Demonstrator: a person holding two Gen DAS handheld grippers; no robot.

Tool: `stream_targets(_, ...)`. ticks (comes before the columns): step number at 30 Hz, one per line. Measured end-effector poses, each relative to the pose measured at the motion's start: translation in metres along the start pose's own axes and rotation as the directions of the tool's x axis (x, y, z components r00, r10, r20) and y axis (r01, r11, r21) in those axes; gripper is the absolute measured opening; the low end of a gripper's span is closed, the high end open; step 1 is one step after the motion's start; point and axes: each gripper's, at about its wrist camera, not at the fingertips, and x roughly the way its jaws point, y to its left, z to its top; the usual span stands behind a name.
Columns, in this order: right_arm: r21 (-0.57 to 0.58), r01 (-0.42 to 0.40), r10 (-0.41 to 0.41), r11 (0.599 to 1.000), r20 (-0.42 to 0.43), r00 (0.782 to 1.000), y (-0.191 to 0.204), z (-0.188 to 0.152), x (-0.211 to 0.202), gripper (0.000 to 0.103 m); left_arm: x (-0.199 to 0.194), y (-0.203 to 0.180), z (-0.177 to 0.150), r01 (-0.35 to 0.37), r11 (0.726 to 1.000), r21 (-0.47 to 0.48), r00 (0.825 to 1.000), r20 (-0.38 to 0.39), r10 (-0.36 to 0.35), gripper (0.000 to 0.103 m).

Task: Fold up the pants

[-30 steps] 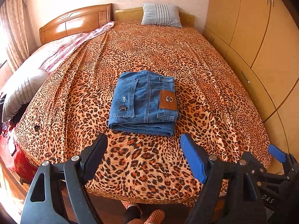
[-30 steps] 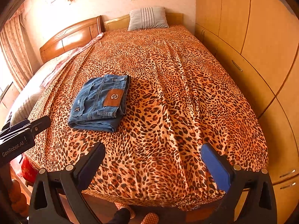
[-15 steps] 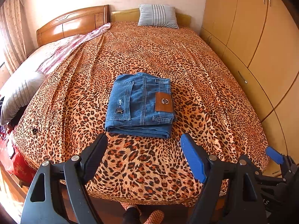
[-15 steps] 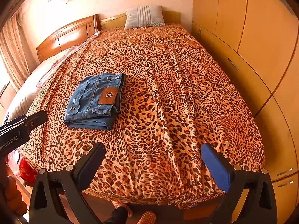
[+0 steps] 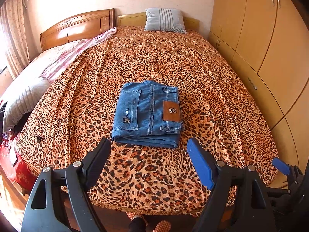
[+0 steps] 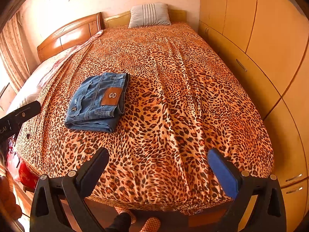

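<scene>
Left wrist | denim pants (image 5: 147, 116) folded rectangular on leopard-print bedspread (image 5: 202, 89) | both tools spread, empty

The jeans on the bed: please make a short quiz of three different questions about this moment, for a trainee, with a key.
1. True or false: the jeans lie folded on the leopard bedspread.
2. What touches the jeans? A) left gripper B) right gripper C) neither
3. Fill in: the fingers of both grippers are spread ____.

Key: 1 true. 2 C; both hover at the foot of the bed, apart from the jeans. 3 open, holding nothing.
</scene>
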Motion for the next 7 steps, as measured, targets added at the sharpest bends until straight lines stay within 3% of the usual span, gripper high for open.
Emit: stream_targets(7,0.008,0.0,0.0,1.0,-0.015,1.0,-0.0004,-0.0017,0.0032,0.103,0.003,0.0026,0.0015,-0.003,1.0,-0.007,1.0,-0.017,0.003,0.082)
